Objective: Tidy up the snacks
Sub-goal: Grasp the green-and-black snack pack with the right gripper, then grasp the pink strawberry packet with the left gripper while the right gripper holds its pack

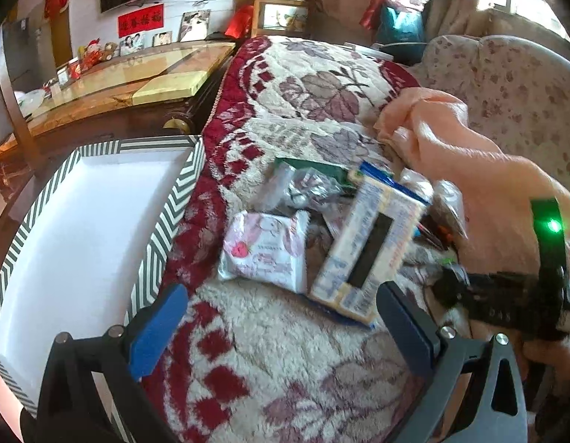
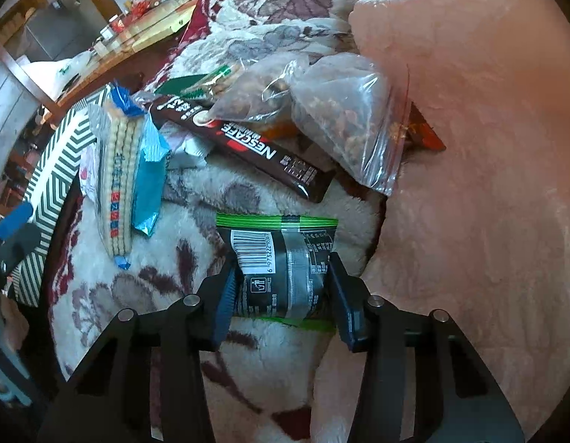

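Observation:
My right gripper (image 2: 281, 295) is shut on a black snack packet with green edges (image 2: 281, 258), its pads pressing both sides as the packet lies on the fleece blanket. My left gripper (image 1: 281, 328) stands open over the blanket with nothing between its fingers. Just ahead of it lie a pink-and-white packet (image 1: 264, 245) and a long cracker pack with blue ends (image 1: 369, 243). A chevron-striped box (image 1: 166, 217) with a bare white inside sits to its left. Behind the held packet lie a dark Nescafe box (image 2: 248, 147) and clear zip bags of nuts (image 2: 351, 122).
A peach blanket (image 2: 469, 147) is heaped on the right, against the snack pile. A silver packet (image 1: 303, 188) and a green packet (image 1: 314, 170) lie further back. Beyond the chevron box (image 2: 55, 170) stands a glass-topped wooden table (image 1: 137, 74) with small items.

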The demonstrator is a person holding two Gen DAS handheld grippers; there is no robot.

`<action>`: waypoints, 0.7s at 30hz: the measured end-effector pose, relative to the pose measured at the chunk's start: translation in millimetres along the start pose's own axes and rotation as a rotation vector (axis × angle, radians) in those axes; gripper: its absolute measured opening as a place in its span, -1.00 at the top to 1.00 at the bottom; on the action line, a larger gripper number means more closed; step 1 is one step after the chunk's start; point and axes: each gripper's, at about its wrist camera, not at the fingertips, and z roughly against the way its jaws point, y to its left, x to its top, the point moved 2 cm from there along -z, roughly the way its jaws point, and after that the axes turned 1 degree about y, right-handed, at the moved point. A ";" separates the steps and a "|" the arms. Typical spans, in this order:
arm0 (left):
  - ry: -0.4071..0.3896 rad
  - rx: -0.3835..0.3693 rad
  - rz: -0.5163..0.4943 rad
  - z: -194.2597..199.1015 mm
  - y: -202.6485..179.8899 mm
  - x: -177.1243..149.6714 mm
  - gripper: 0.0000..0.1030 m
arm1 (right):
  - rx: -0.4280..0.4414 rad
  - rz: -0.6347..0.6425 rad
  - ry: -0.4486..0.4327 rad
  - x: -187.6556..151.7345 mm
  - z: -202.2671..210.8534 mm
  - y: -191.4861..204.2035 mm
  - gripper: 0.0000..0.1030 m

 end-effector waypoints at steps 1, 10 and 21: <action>0.009 0.007 0.019 -3.3 2.9 3.5 -1.00 | 0.005 -0.005 -0.002 -0.5 0.2 -0.8 0.12; 0.083 -0.018 0.047 -37.6 12.7 22.8 -1.00 | 0.016 -0.019 -0.008 -0.9 -0.8 -4.9 0.12; 0.146 0.012 0.010 -66.7 14.2 24.5 -0.70 | 0.013 -0.007 0.002 0.0 -3.2 -4.6 0.10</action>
